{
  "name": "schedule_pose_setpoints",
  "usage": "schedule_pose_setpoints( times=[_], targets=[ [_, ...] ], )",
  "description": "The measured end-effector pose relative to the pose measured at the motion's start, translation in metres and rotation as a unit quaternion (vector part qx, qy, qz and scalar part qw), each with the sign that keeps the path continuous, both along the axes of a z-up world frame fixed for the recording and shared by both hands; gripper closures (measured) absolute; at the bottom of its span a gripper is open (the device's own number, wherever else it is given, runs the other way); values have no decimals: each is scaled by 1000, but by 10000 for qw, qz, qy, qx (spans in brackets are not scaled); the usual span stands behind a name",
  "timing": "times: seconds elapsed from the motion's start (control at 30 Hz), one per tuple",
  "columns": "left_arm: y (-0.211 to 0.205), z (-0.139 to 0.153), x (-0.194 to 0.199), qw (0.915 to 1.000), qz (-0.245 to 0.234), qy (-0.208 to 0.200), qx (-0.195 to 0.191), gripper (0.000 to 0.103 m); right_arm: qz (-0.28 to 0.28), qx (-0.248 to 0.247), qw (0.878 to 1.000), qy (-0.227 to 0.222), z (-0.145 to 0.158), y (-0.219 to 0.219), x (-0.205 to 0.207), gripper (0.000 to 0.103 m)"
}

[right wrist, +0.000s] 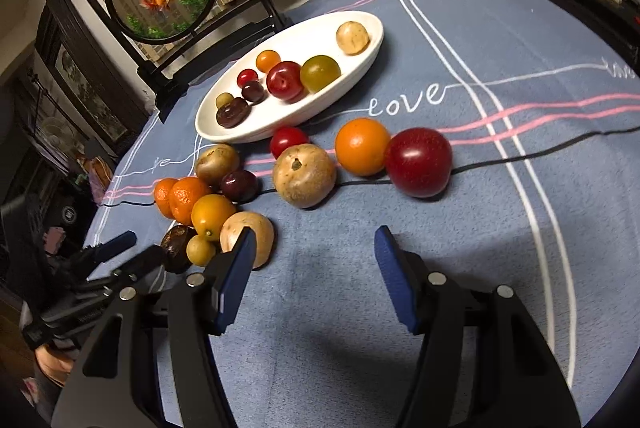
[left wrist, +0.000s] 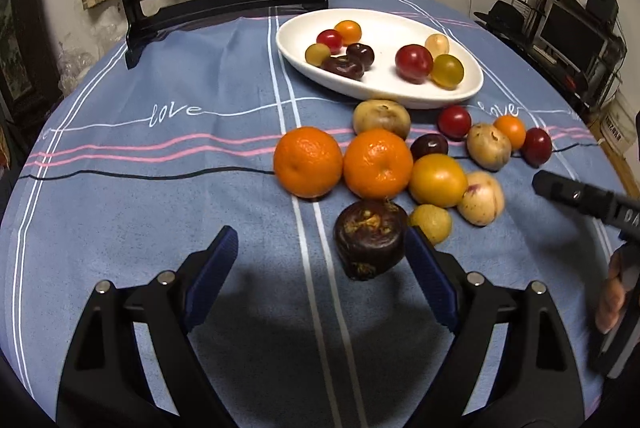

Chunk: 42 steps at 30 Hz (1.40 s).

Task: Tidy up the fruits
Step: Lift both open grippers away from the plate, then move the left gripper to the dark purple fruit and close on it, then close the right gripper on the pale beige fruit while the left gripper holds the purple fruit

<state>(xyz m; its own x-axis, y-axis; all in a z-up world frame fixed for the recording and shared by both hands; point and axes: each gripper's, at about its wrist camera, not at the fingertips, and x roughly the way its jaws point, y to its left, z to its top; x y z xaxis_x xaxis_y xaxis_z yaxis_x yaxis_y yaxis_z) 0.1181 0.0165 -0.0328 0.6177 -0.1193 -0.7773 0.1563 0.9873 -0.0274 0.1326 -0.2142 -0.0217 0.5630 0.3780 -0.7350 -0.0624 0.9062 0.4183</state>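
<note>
Both grippers released: left gripper [left wrist: 320, 252] spread, dark purple fruit [left wrist: 370, 238] against its right finger, likely pre-grasp for white dish [left wrist: 400, 95]; right gripper [right wrist: 314, 248] empty.

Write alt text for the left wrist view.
The open left gripper hovers over a blue tablecloth, its right finger beside a dark purple fruit at the near edge of a loose cluster including two tangerines. Behind the cluster, a white oval dish holds seven small fruits. The right gripper enters from the right edge.
</note>
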Motion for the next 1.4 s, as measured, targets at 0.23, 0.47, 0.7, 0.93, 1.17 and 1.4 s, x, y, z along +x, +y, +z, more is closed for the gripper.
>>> schedule_pose_setpoints(
  times=[0.23,0.47,0.7,0.93,1.17,1.4],
  targets=[
    [-10,-11,6,9995,-252,186,-91,15,143,-56,9999,-62,0,6,-2,41],
    [-18,-22,11,9993,-276,206,135,23,163,-138,9998,-21,-3,8,-1,41],
    [-13,-19,11,9995,-284,-13,-109,57,316,-386,9987,-78,-2,19,-3,41],
    [-2,-17,11,9989,-245,31,-406,57,974,-1823,9778,-331,3,63,-13,41],
    [2,-17,12,9982,-251,109,-528,57,1364,-2550,9571,-182,-10,99,-4,41],
    [0,-18,12,9983,-292,109,-483,57,1458,-2477,9577,-113,-12,111,18,58]
  ],
)
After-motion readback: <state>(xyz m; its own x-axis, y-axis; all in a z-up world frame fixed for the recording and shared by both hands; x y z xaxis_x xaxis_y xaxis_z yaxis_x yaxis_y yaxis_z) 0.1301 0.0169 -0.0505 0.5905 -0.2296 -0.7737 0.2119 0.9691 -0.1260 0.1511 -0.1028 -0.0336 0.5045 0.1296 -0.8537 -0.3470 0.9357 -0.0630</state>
